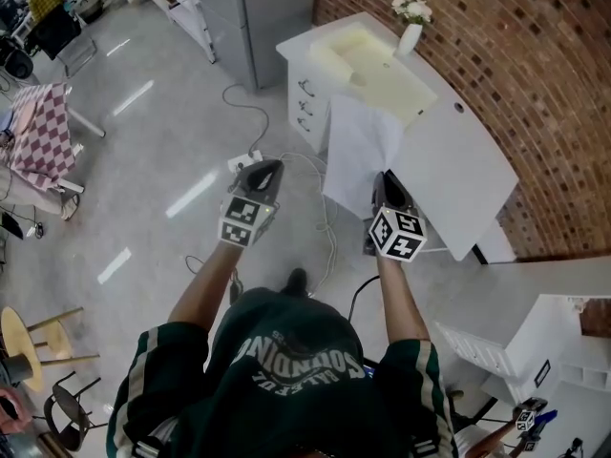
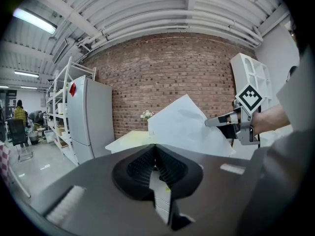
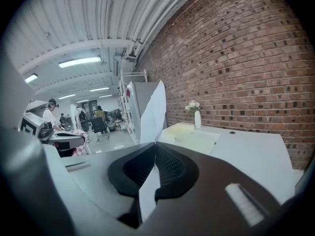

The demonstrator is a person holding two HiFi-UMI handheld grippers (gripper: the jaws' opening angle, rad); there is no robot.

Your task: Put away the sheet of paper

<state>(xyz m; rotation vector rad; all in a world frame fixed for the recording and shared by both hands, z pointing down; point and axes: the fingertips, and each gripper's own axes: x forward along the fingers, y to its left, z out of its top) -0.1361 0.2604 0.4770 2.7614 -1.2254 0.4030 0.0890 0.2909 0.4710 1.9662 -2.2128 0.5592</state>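
A white sheet of paper [image 1: 357,149] hangs upright in the air in front of the white desk [image 1: 465,165], its lower right edge pinched by my right gripper [image 1: 386,181]. In the right gripper view the jaws are shut on the paper [image 3: 153,113], which stands up from the tips. From the left gripper view the sheet [image 2: 183,128] and the right gripper [image 2: 216,122] show to the right. My left gripper [image 1: 268,169] is held beside it over the floor, left of the sheet, shut [image 2: 155,147] with nothing between its jaws.
On the desk lie a cream tray [image 1: 380,67] and a vase of flowers [image 1: 410,29]; drawers [image 1: 305,103] face the floor. A power strip with cables [image 1: 244,163] lies below. A grey cabinet [image 1: 260,8] stands behind, a white shelf unit [image 1: 539,346] at lower right.
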